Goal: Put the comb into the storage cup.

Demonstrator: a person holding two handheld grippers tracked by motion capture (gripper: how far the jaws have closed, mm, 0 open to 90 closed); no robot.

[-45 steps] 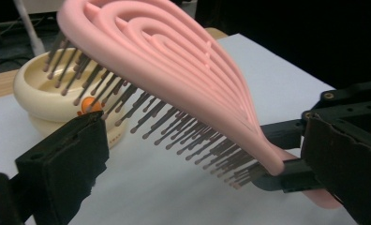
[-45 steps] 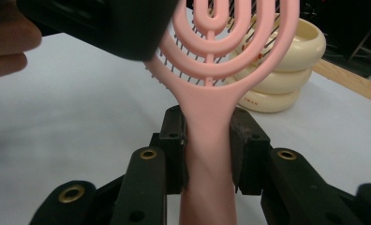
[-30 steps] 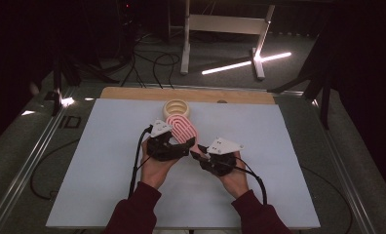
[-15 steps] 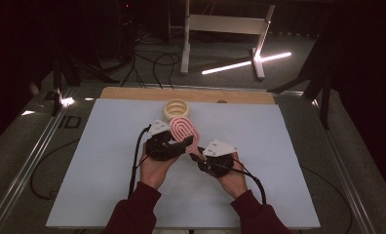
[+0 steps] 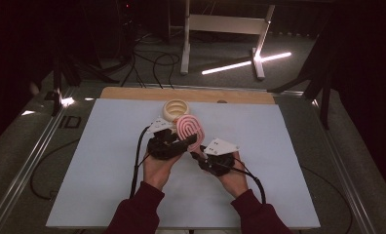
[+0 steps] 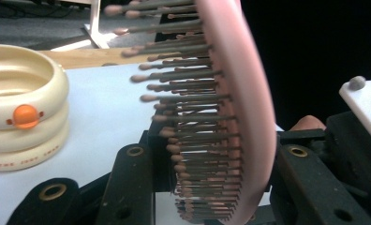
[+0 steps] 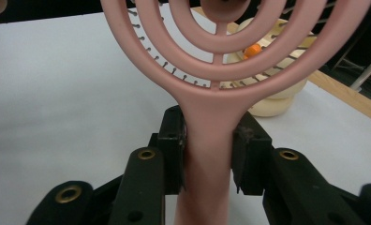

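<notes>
A pink hairbrush [image 5: 190, 127] with an oval ringed head stands upright over the white table [image 5: 108, 161]. My right gripper [image 5: 197, 153] is shut on its handle [image 7: 207, 140], one pad on each side. My left gripper [image 5: 191, 140] reaches in from the left, and its jaws have just been closing around the brush head [image 6: 249, 117]. In the left gripper view one pad meets the bristle tips [image 6: 174, 136] and the other rests against the pink back. A cream ring-shaped holder [image 5: 175, 109] with an orange dot [image 6: 24, 116] stands just beyond the brush.
A wooden board [image 5: 132, 92] runs along the table's far edge. Metal rails [image 5: 30, 161] flank the table. Cables and a stand's legs [image 5: 220, 48] lie on the dark floor beyond. Both forearms in dark red sleeves [image 5: 132, 214] enter from the front.
The left gripper's jaws have drawn in onto the brush head. Both hands and the brush have stayed in nearly the same place.
</notes>
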